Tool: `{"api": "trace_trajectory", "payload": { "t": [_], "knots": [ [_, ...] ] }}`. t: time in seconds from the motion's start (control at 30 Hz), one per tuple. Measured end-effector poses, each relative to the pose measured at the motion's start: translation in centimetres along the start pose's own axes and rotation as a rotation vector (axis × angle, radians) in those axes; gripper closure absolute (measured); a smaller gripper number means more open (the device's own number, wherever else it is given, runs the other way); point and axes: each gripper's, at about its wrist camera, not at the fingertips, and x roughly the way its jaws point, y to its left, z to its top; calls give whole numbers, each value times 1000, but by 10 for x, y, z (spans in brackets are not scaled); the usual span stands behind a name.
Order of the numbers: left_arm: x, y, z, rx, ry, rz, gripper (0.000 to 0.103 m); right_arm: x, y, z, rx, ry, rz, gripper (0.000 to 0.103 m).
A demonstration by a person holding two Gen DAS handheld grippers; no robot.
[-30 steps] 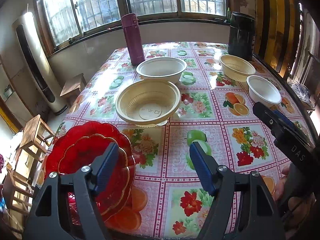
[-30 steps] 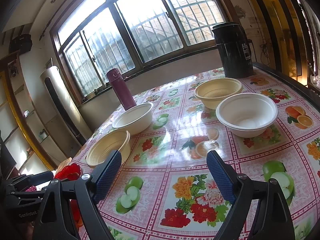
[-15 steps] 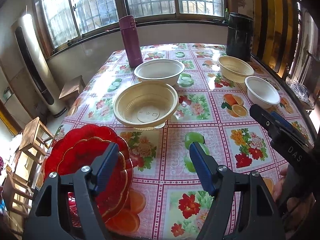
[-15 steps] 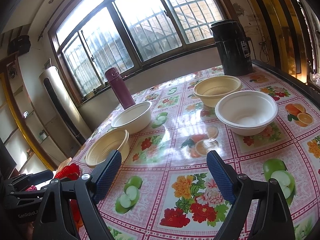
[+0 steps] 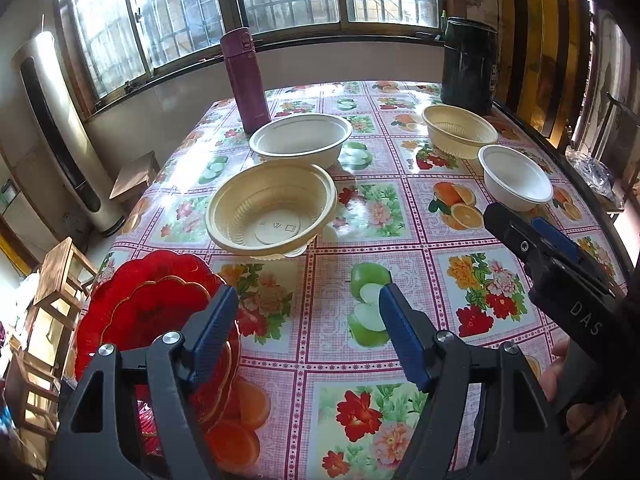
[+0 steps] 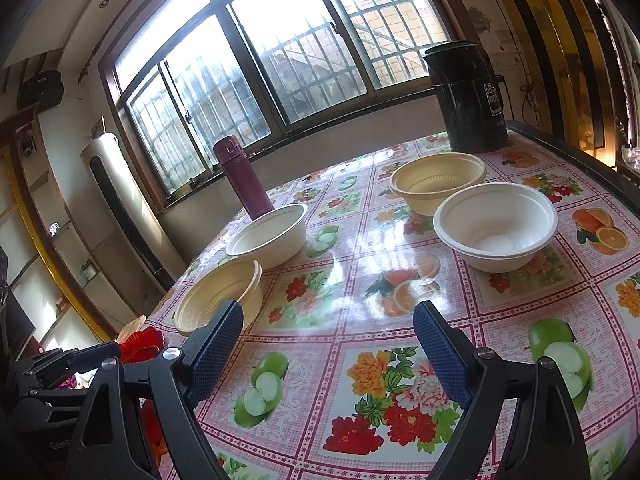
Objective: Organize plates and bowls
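Observation:
Red plates point(image 5: 152, 312) lie stacked at the table's near left corner, under my left gripper's left finger. A cream ribbed bowl point(image 5: 272, 208) sits ahead, a white bowl point(image 5: 300, 140) behind it. Another cream bowl point(image 5: 460, 130) and a small white bowl point(image 5: 514, 178) sit to the right. My left gripper point(image 5: 308, 328) is open and empty above the table's near edge. My right gripper point(image 6: 328, 344) is open and empty; the small white bowl point(image 6: 496, 226) and the cream bowl point(image 6: 438, 180) lie ahead right, the other cream bowl point(image 6: 220, 300) and white bowl point(image 6: 268, 236) ahead left.
A purple flask point(image 5: 244, 80) stands at the far left of the table, a black kettle point(image 5: 470, 66) at the far right. The table carries a flowered oilcloth point(image 5: 372, 216). Wooden stools point(image 5: 60, 272) stand left of the table. The right gripper shows in the left wrist view point(image 5: 560, 264).
The left gripper has pulled back and tilted a little, so the bowls sit slightly farther off. The right gripper has barely moved. Both stay open.

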Motion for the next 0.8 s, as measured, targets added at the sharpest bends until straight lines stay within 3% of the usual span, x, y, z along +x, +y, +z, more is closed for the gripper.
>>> {"api": "trace_trajectory", "payload": {
  "t": [0.8],
  "knots": [
    [-2, 1, -4, 0, 0, -17, 30, -1, -1, 0, -4, -13, -18, 14]
  ]
}}
